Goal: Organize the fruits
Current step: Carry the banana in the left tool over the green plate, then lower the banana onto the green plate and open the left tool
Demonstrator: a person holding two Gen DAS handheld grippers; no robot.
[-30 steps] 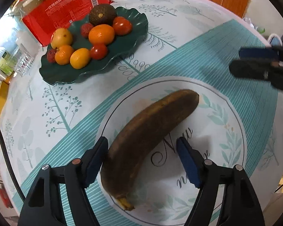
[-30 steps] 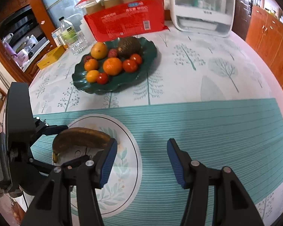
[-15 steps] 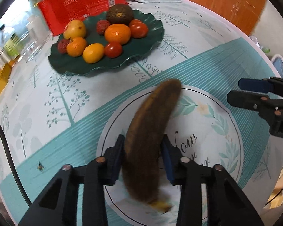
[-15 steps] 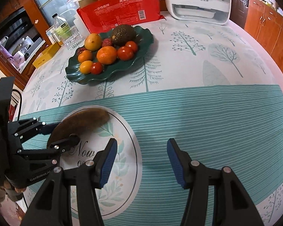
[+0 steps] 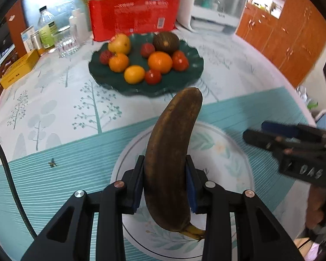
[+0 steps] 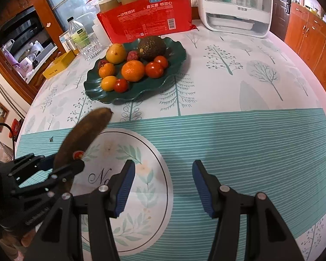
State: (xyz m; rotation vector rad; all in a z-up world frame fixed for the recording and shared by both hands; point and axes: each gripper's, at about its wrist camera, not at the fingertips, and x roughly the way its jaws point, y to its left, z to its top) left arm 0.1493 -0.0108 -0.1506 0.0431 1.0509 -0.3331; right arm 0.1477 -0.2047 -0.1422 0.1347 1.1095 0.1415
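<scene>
My left gripper [image 5: 165, 184] is shut on a brown overripe banana [image 5: 171, 152] and holds it lifted above the round leaf-print patch of the tablecloth [image 5: 223, 158], its tip pointing toward the dark green fruit plate [image 5: 191, 76]. The plate holds oranges, tomatoes, an avocado and other fruit. In the right wrist view the banana [image 6: 87, 130] and left gripper [image 6: 63, 163] are at the left, the plate [image 6: 173, 74] beyond. My right gripper [image 6: 160, 184] is open and empty above the teal stripes; it also shows in the left wrist view [image 5: 289, 137].
A red package of paper cups [image 6: 147, 21], a white appliance [image 6: 234, 6], a glass [image 6: 91, 47], bottles and a yellow box [image 6: 56, 65] stand at the table's far side. Wooden cabinets [image 5: 282, 32] are to the right.
My left gripper closed on the banana and lifted it off the tablecloth, tilting up toward the fruit plate. My right gripper stayed open and drifted a little.
</scene>
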